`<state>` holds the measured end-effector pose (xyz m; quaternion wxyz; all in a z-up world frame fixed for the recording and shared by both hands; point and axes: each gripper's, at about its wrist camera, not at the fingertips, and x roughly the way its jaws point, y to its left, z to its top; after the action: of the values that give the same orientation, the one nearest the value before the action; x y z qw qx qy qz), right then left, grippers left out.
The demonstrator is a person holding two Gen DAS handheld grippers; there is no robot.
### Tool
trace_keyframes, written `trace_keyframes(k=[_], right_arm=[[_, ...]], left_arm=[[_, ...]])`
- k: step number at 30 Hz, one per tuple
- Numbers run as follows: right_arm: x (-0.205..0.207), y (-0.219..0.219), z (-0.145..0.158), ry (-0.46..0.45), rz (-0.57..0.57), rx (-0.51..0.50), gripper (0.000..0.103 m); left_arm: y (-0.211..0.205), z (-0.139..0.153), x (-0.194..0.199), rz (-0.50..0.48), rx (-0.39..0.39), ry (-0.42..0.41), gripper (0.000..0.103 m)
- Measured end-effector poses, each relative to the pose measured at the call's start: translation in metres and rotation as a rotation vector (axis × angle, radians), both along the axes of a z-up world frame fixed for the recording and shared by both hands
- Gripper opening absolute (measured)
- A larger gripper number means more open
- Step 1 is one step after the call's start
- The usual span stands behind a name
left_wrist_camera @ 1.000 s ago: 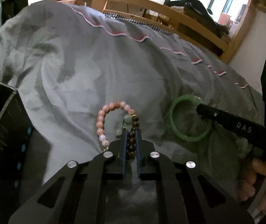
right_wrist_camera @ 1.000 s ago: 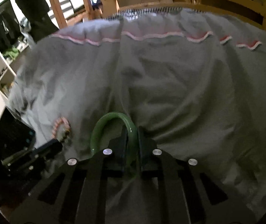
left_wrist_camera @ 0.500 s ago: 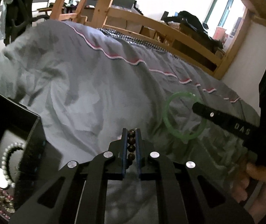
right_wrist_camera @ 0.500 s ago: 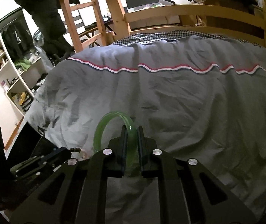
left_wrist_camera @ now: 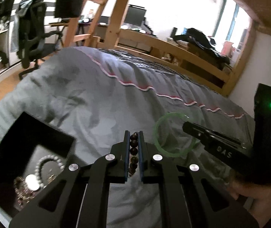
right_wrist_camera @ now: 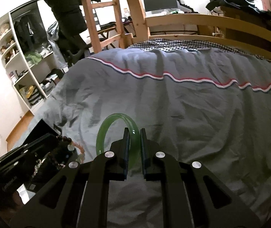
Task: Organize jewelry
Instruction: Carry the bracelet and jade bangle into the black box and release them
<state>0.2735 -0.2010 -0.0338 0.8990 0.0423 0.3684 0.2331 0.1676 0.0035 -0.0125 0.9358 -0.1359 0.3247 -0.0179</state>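
My left gripper [left_wrist_camera: 133, 133] is shut on a beaded bracelet [left_wrist_camera: 134, 145] with dark brown beads and holds it above the grey duvet; its pink beads hang below, seen in the right wrist view [right_wrist_camera: 76, 146]. My right gripper [right_wrist_camera: 134, 130] is shut on a green jade bangle [right_wrist_camera: 105, 131], lifted off the bed; the bangle also shows in the left wrist view [left_wrist_camera: 159, 133]. An open black jewelry box [left_wrist_camera: 31, 152] sits at the lower left and holds a pearl bracelet [left_wrist_camera: 49, 161] and other pieces.
The grey duvet [left_wrist_camera: 97, 98] with a red and white wavy trim covers the bed. A wooden bed frame [right_wrist_camera: 211, 20] rises behind it. An office chair [left_wrist_camera: 34, 36] and shelves [right_wrist_camera: 21, 66] stand off to the left, beyond the bed's edge.
Both grippers have risen off the duvet with their pieces. The left gripper has lifted the beaded bracelet and the black jewelry box has come into view at its left.
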Motion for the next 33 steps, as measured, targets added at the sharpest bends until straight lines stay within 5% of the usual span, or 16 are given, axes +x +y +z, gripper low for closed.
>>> trace_keyframes(k=[19,33], right_arm=[[-0.055,0.100,0.030,-0.029,0.153,-0.034,0.011],[-0.060,0.170,0.005,0.028,0.230,-0.068,0.011]], left_arm=[[0.078,0.038,-0.064,0.220,0.051,-0.018,0.008],[0.127,0.021,-0.085,0.401,-0.036,0.028,0.008]])
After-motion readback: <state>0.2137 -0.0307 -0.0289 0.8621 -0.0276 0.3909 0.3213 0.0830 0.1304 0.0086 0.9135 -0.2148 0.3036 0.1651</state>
